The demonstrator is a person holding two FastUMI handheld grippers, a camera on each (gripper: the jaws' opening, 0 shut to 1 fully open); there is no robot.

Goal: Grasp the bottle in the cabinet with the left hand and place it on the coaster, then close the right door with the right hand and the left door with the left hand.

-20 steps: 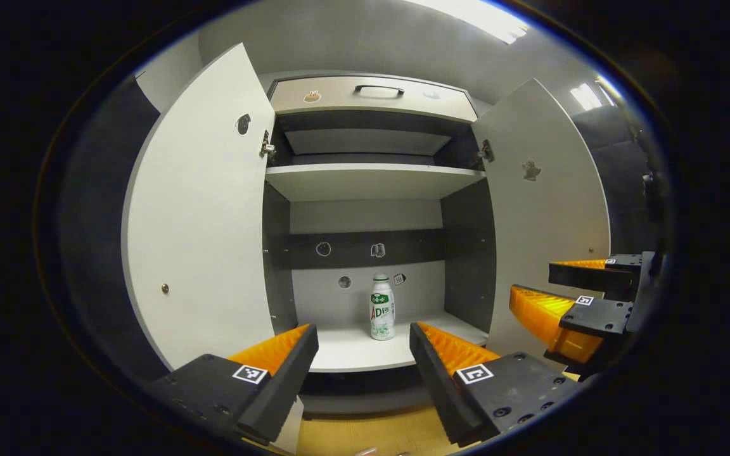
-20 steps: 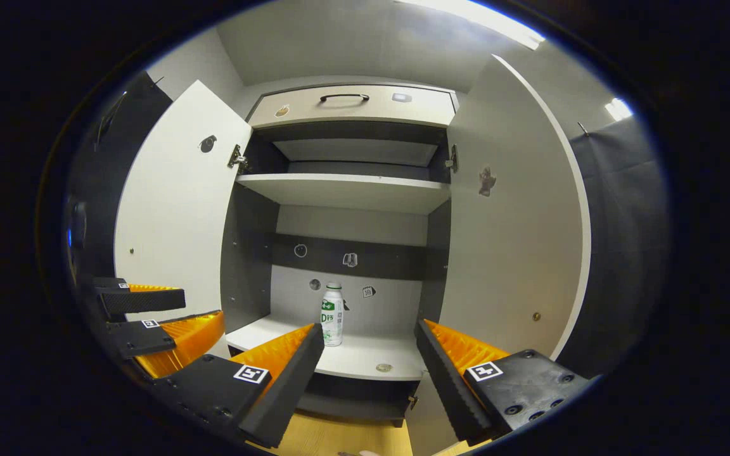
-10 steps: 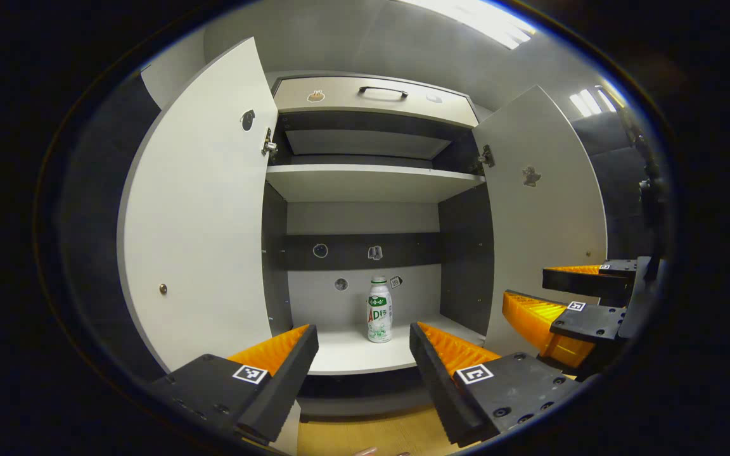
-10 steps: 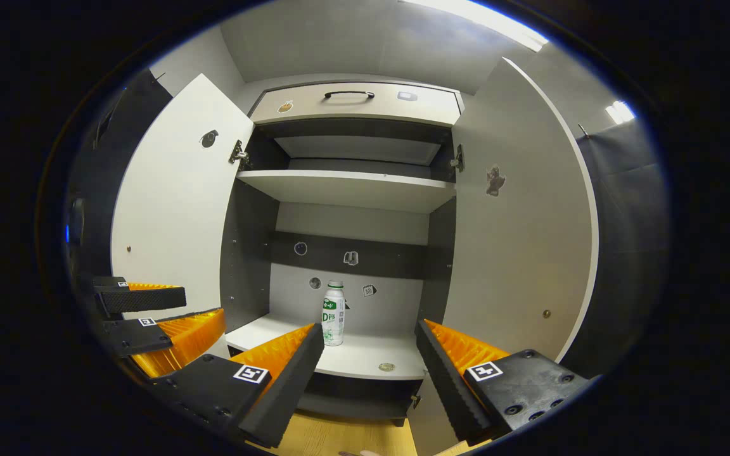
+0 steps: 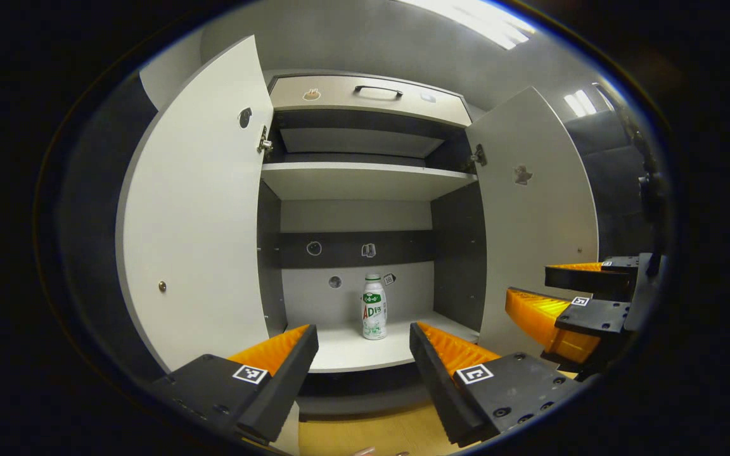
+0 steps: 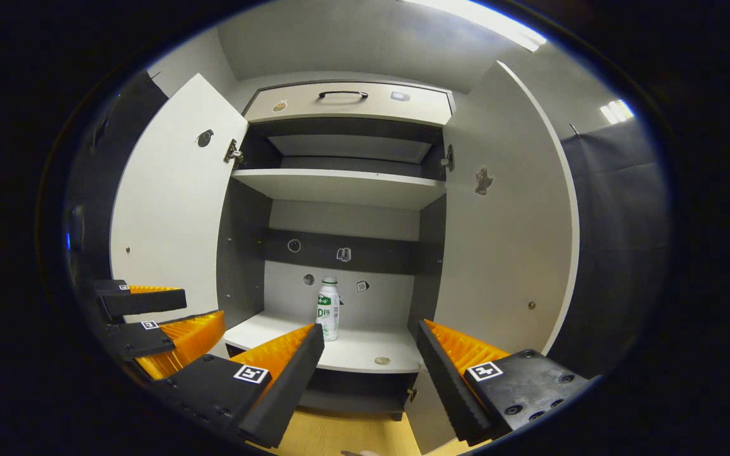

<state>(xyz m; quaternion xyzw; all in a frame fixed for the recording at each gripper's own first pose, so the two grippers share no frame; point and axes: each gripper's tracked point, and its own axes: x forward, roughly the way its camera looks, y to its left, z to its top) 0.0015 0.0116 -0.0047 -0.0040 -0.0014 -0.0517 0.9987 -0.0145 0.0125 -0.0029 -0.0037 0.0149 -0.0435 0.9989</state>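
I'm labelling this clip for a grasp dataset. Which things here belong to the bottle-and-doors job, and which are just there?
Belongs to the job:
bottle, upright on the lower shelf
left door, open
right door, open
left gripper, open
right gripper, open

Just there:
drawer above
upper shelf
stickers on the back wall

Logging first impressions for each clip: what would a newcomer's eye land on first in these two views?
First, the white cabinet, both doors swung wide open, with a lone white bottle standing upright on its lower shelf, near the back wall. Next, the left claw and the right claw, both open, hovering in front of the cabinet and short of the bottle. A small round disc lies near the front edge of that shelf.
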